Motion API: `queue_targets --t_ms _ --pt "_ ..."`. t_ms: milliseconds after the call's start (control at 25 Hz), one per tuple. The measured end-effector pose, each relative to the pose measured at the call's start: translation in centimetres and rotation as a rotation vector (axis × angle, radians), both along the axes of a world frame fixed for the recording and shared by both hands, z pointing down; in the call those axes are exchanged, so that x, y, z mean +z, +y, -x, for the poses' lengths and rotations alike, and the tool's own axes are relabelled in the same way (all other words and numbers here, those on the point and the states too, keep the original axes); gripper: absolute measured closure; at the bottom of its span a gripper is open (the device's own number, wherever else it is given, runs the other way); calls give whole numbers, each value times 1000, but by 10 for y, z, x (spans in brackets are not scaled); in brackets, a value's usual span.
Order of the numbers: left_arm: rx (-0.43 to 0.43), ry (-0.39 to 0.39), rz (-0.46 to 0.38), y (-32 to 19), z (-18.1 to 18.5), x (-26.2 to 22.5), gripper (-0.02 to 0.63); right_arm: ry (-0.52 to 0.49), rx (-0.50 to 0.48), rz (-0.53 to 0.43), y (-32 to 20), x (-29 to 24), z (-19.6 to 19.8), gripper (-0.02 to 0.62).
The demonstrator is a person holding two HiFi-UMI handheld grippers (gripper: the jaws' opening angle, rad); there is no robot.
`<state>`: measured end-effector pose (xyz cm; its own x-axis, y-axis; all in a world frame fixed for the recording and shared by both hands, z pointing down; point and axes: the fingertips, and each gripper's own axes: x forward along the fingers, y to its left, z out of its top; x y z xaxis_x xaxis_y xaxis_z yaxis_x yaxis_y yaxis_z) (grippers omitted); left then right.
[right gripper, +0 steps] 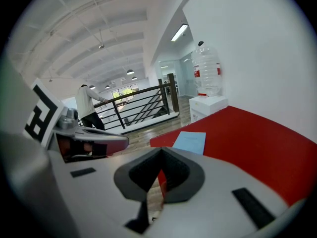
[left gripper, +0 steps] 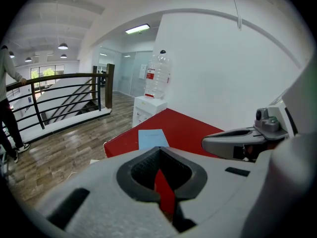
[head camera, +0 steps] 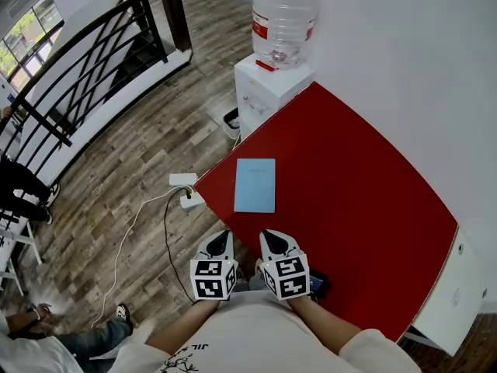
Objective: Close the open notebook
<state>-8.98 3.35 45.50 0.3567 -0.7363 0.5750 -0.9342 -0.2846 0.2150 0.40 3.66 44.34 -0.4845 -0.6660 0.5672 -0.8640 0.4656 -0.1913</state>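
Observation:
A light blue notebook [head camera: 255, 185] lies flat with its cover shut on the red table [head camera: 349, 200], near the table's left corner. It also shows ahead in the left gripper view as the notebook [left gripper: 152, 138], and in the right gripper view as the notebook [right gripper: 190, 142]. My left gripper [head camera: 220, 239] hangs just off the table's near corner, above the floor, well short of the notebook. My right gripper [head camera: 272, 239] hovers beside it over the table's near edge. On both the left gripper [left gripper: 158, 148] and the right gripper [right gripper: 161, 150] the jaws are together with nothing between them.
A white water dispenser [head camera: 268, 92] carrying a big bottle [head camera: 284, 14] stands at the table's far corner. A white power adapter [head camera: 183, 180] and its cable [head camera: 136, 224] lie on the wooden floor to the left. A black railing [head camera: 85, 61] runs along the far left. A white wall backs the table.

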Motion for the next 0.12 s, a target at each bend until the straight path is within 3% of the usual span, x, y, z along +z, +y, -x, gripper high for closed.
queue_targets --t_ms 120 --pt "-4 0 -1 -2 1 -2 600 -1 6 -1 -2 -2 -1 591"
